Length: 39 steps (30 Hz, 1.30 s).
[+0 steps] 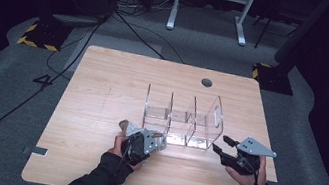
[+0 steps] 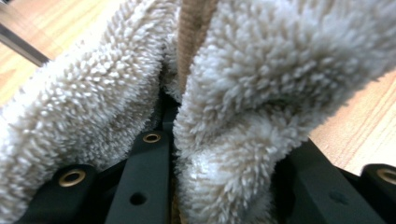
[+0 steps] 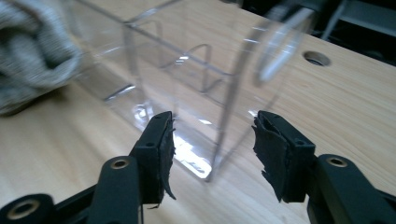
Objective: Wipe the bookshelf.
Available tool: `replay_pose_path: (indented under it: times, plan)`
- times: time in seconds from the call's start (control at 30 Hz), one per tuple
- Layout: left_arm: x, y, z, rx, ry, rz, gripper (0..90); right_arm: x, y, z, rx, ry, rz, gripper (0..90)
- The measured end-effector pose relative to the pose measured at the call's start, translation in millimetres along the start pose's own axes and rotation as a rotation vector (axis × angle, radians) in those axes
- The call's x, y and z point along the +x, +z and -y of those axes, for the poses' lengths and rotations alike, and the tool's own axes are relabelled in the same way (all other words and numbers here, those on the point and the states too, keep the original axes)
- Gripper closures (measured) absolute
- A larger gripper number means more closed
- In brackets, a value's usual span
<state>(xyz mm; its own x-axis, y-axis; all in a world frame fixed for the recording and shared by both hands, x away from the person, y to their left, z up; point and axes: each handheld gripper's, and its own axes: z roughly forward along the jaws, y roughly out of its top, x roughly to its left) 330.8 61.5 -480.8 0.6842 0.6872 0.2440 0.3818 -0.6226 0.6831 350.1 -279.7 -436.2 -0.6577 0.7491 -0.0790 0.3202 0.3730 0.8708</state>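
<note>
Because the left gripper sits over it in the high view, most of the fluffy cream cloth is hidden there, and only a small brownish tip pokes out beside the grey plate. From the left gripper view the cloth crowds the lens, bunched in folds with a tan ribbed strip running up between them; its outline is cut off on every side. That gripper's jaws are closed tight on the cloth, which lies near the front edge of the table, left of centre. Just beyond it stands a clear plastic organiser, set toward the middle of the table and split by upright dividers into compartments; its see-through walls are hard to trace, and nothing can be made out inside any compartment. The right gripper hovers off the organiser's right front corner with its jaws spread apart and nothing between the pads; their torn black lining hangs in shreds.
</note>
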Motion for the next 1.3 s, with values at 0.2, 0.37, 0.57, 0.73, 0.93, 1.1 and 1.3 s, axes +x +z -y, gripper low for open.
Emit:
replay_pose_path:
  times: [0.2, 0.37, 0.57, 0.73, 0.93, 1.1, 1.3]
  plan:
    - [2.1, 7.4, 0.1, 0.013, 0.008, 0.012, 68.8, -8.8, 25.6, 6.1, 0.051, 0.011, 0.026, 40.1]
    - [3.2, 9.6, -0.5, 0.008, 0.024, 0.017, 68.2, -8.9, 44.6, 10.0, 0.063, 0.017, -0.011, 39.1]
    - [5.4, 13.7, -4.7, 0.012, 0.048, 0.026, 67.4, -4.4, 47.7, 9.0, 0.05, 0.006, -0.024, 46.7]
    - [7.8, 19.1, -9.7, 0.029, 0.08, 0.046, 66.4, -1.4, 43.0, 10.1, 0.036, 0.012, -0.073, 50.5]
    - [6.7, 30.1, -14.6, 0.074, 0.102, 0.008, 67.3, 13.5, 44.8, 9.8, 0.06, -0.05, -0.099, 51.1]
    - [12.1, 31.3, -21.7, 0.128, 0.11, 0.065, 69.7, 14.1, 42.4, 8.9, 0.05, -0.042, -0.104, 49.2]
    - [19.0, 20.8, -16.8, 0.133, 0.174, 0.26, 69.9, 12.6, 40.9, 8.4, 0.037, -0.033, -0.086, 44.8]
